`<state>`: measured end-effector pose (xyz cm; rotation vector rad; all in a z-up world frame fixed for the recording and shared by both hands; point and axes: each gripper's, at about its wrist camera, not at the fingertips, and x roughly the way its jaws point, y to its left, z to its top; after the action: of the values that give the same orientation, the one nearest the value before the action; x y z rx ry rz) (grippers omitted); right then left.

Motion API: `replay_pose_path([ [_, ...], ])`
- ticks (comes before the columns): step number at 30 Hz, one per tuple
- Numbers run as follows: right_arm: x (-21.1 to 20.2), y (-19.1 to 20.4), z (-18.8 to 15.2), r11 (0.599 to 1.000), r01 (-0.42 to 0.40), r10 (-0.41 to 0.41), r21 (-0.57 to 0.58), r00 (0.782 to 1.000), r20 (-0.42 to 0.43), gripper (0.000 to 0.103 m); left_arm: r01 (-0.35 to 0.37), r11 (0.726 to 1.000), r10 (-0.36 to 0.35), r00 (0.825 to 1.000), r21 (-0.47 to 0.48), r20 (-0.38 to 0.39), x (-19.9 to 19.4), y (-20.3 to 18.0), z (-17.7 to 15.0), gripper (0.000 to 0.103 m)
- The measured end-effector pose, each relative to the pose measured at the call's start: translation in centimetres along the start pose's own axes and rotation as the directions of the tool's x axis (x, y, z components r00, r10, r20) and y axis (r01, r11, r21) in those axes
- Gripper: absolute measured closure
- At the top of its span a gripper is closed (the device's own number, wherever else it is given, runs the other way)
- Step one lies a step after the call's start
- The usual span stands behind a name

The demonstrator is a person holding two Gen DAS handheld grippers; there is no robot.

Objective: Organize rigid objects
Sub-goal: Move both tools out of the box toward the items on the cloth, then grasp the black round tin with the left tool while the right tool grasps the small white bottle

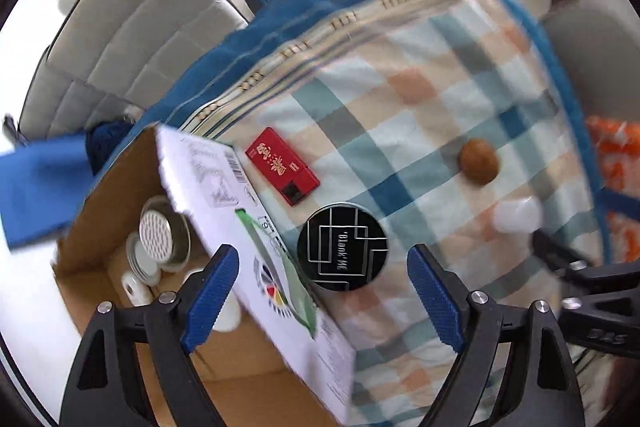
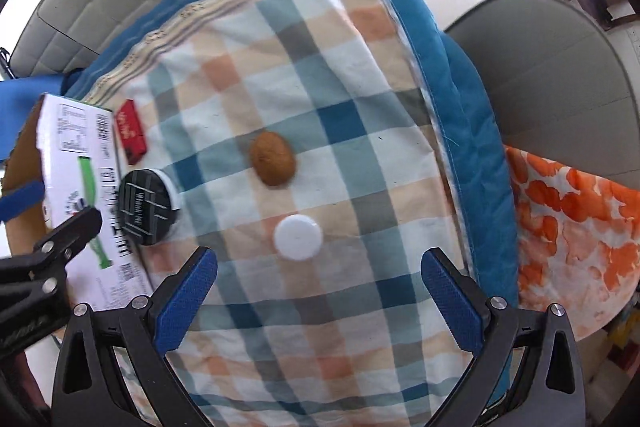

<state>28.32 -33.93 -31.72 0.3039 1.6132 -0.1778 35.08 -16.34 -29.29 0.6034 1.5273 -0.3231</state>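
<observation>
A black round tin [image 1: 343, 246] [image 2: 147, 207] lies on the checked cloth beside an open cardboard box [image 1: 224, 219] [image 2: 76, 163]. A red flat box [image 1: 282, 165] [image 2: 131, 137] lies just beyond it. A brown oval object [image 1: 478, 161] [image 2: 273, 158] and a white round lid [image 1: 516, 215] [image 2: 298, 236] lie further right. My left gripper [image 1: 322, 291] is open, with the tin just ahead of its fingers. My right gripper [image 2: 318, 297] is open, with the white lid just ahead of it. The box holds a metal strainer [image 1: 160, 239] and several small white items.
The checked cloth [image 2: 340, 107] covers a table over a blue cloth [image 2: 460, 99]. A grey sofa [image 1: 132, 27] stands behind on the left. An orange patterned fabric [image 2: 572, 211] lies to the right. A grey round table [image 2: 552, 67] is beyond it.
</observation>
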Motion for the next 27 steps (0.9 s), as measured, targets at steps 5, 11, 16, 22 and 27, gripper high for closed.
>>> replay_pose_path([
  [5, 2.4, -1.5, 0.3, 1.0, 0.022, -0.023, -0.011, 0.999, -0.042, 0.0, -0.133, 0.965, 0.159, 0.982, 0.225, -0.102, 4.1, -3.6, 0.9, 0.017],
  [11, 3.4, -2.7, 0.1, 0.996, 0.086, -0.086, 0.003, 0.996, -0.023, 0.0, -0.152, 0.933, 0.218, 0.96, 0.326, -0.176, 7.3, -6.2, 1.1, 0.015],
  [16, 4.5, -3.8, 0.0, 0.991, 0.116, -0.114, 0.062, 0.993, -0.026, 0.0, -0.21, 0.9, 0.294, 0.939, 0.382, -0.178, 8.4, -7.2, 0.9, 0.015],
  [22, 4.9, -5.0, -0.2, 0.993, 0.097, -0.095, 0.074, 0.995, -0.029, 0.0, -0.196, 0.895, 0.303, 0.927, 0.4, -0.223, 10.3, -7.6, 0.5, 0.015],
  [27, 4.9, -5.6, -0.4, 0.993, 0.096, -0.094, 0.072, 0.995, -0.028, 0.0, -0.13, 0.93, 0.222, 0.944, 0.343, -0.244, 10.1, -6.7, 0.3, 0.028],
])
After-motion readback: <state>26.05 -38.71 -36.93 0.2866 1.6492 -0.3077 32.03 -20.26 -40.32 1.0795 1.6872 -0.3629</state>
